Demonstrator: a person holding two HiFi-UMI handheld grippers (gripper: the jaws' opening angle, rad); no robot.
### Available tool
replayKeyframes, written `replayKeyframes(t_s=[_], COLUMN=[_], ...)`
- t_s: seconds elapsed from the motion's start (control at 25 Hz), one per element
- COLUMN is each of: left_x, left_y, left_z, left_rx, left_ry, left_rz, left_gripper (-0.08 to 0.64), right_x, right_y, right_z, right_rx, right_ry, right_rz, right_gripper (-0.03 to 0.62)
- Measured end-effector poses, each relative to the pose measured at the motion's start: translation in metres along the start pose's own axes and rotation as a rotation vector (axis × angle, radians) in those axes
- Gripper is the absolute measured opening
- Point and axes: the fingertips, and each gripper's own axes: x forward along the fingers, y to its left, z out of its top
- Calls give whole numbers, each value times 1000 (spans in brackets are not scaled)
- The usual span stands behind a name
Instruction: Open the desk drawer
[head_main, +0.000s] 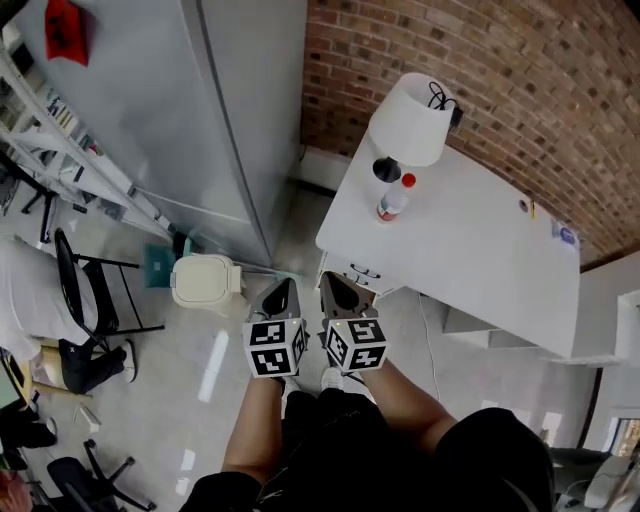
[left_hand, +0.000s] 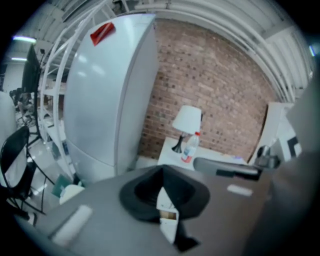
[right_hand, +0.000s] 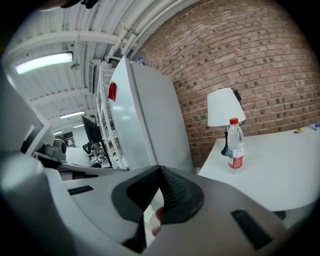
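Left gripper (head_main: 279, 292): jaws together, empty; probably just carried forward.
Right gripper (head_main: 341, 290): jaws together, empty; nearer the drawer, likely to reach first.
Drawer (head_main: 364, 272): shut, untouched, under the bench (head_main: 480, 250) at its near-left corner.

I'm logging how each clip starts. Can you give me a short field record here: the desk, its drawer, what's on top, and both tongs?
desk: white, against the brick wall
drawer: at the desk's near end, looks closed
on desk: lamp; water bottle with red cap
left tongs: shut, empty
right tongs: shut, empty, beside the left tongs, not touching the drawer
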Motion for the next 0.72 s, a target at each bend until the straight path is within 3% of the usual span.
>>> replayKeyframes(t_s=[0.16, 0.28, 0.4, 0.56, 0.72], left_x=[-36, -64, -88, -108, -117], left_y=[-18, -28, -28, -21, -14], left_z=[64, 100, 128, 155, 155], left_rx=[-15, 15, 73, 103, 110], left_ry=[-89, -138, -181, -233, -236], left_rz=[-37, -54, -23, 24, 36], left_gripper=[-3, -3, -3, -3, -2], right_x=[-18, -39, -59, -69, -70], right_y=[28, 53, 76, 91, 107], right_z=[66, 113, 145, 162, 155], right_rx=[63, -25, -138, -142, -133], right_ry=[-57, -122, -173, -193, -184], right_rz=[87, 129, 147, 167, 182], right_gripper=[-2, -2, -2, -2, -2])
